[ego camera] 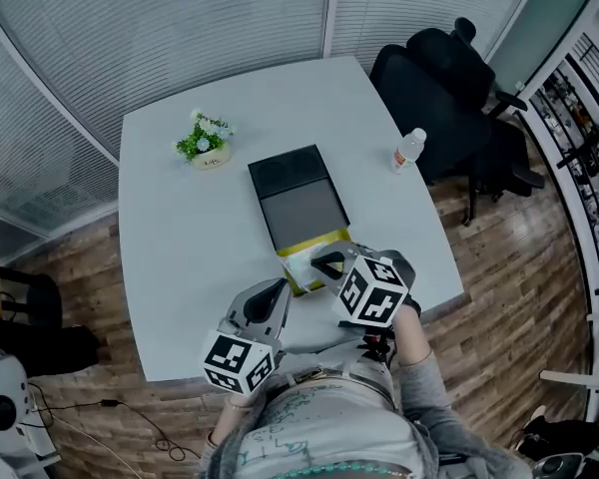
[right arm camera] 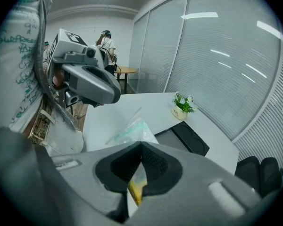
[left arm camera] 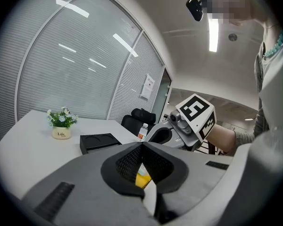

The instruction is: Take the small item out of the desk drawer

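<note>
Both jaws closed; right gripper (right arm camera: 141,144) pinches packet (right arm camera: 132,130), its length pointing away from them.

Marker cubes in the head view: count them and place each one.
2. One marker cube rides the left gripper at the white table's near edge; the other rides the right gripper, up and right of it. None seems hidden.
</note>
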`<state>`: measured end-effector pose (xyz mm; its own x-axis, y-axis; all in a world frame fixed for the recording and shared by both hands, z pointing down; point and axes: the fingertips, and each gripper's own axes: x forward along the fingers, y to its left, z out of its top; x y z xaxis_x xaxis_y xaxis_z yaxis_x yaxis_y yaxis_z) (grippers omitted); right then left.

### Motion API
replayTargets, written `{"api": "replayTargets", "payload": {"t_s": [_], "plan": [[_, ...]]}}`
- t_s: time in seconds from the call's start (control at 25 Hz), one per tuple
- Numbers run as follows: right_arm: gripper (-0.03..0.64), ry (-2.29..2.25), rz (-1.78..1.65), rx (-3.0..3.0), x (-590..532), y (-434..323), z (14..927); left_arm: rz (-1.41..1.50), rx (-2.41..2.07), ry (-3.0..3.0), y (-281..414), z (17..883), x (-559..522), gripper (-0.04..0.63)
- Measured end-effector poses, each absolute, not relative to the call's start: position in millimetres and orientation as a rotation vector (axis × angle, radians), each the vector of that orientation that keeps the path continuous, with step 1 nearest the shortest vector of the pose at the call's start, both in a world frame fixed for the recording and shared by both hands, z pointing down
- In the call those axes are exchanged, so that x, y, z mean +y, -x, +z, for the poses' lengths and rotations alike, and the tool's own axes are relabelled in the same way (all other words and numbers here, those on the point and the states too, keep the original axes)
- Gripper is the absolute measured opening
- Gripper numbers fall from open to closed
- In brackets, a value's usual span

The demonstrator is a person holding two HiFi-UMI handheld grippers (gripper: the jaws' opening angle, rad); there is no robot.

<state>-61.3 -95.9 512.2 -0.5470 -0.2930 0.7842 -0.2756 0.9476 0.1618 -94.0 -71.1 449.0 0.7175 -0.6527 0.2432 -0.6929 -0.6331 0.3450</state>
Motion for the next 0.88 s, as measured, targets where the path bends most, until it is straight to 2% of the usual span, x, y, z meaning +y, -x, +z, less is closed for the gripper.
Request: {"api": "replayTargets", "payload": {"t_s": [0.6,0.88], "plan": [[0.003,-0.283,-0.076,-2.186,-108.9,-45.5,513.9,0.106,-1.131,-2.494,-14.9,435.8,-78.8,-0.003],[0.003,-0.288,-0.054,-2.184,-117.8,-68.8,515.5,0.089,-1.164,-2.481,-34.7,435.2,-80.6,-0.003]]}}
